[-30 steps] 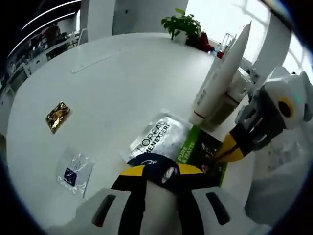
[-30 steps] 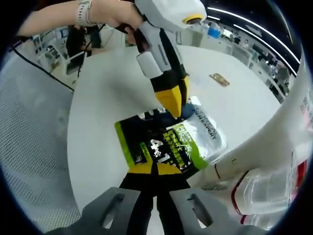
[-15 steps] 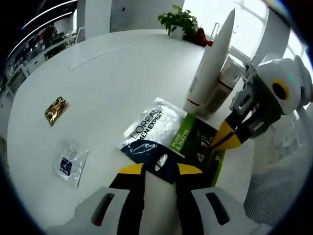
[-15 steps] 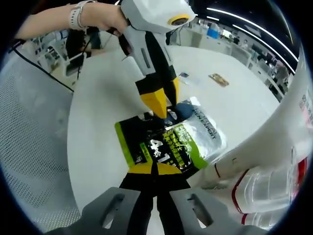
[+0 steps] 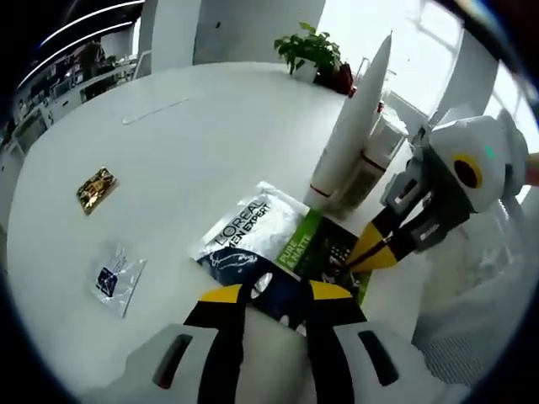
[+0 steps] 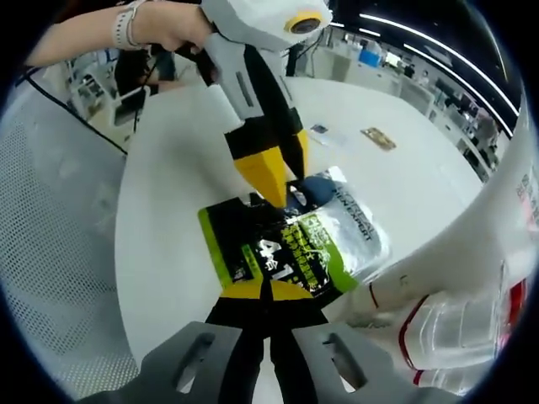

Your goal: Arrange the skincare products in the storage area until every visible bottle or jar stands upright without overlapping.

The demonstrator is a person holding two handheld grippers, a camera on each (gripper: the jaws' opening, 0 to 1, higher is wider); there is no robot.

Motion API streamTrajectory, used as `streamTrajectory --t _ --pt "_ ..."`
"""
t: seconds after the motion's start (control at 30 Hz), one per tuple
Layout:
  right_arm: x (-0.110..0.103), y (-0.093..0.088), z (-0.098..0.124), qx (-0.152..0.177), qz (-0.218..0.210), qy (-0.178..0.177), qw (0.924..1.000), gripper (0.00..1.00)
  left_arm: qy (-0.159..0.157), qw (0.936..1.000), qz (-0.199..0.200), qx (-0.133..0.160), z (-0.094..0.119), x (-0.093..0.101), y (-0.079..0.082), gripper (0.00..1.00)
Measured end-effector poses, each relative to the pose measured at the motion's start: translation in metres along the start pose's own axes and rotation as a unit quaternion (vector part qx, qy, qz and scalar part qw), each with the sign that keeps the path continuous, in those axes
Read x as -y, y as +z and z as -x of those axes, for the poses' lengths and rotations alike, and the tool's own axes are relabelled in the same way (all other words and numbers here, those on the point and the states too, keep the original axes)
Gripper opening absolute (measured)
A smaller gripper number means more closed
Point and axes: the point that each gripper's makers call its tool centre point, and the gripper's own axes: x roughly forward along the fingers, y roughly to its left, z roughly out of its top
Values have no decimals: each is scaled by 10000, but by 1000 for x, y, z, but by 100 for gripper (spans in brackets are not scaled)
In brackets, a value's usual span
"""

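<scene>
Still early in the task, to judge from how things lie. One flat sachet [image 6: 286,244], black, green and silver, lying on the white table [image 5: 194,160], not upright. Right gripper [image 6: 268,290] pressed together on the sachet's near edge, just ahead of its tips; left gripper [image 5: 274,295] with jaws spread, its tips over the blue end of the same sachet, whether touching cannot be told. Beyond the left jaws, to the right: one tall white tube [image 5: 349,135] standing upright, with clear containers just behind, number unclear. Far to the left: one gold packet [image 5: 95,188] and one small clear packet [image 5: 112,278], both flat. Left to do: sachet and probably both small packets.
</scene>
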Motion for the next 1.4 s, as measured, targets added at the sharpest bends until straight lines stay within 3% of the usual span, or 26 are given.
streamTrajectory --t 0.17,0.5,0.6,0.8,1.4 --pt "0 0 0 -8 -26 3 10000 1 34 9989 271 387 10 4 9 28" --pt "1 1 -2 -30 16 -21 10000 1 90 9963 253 815 41 21 10 35" --pt "1 0 -2 -23 -8 -21 10000 1 30 9916 469 1204 50 22 18 38" --pt "0 0 -2 -33 16 -60 10000 1 414 9898 314 1329 68 18 10 44" --pt "-1 0 -1 -8 27 -47 10000 1 794 9794 586 1762 115 35 -5 69"
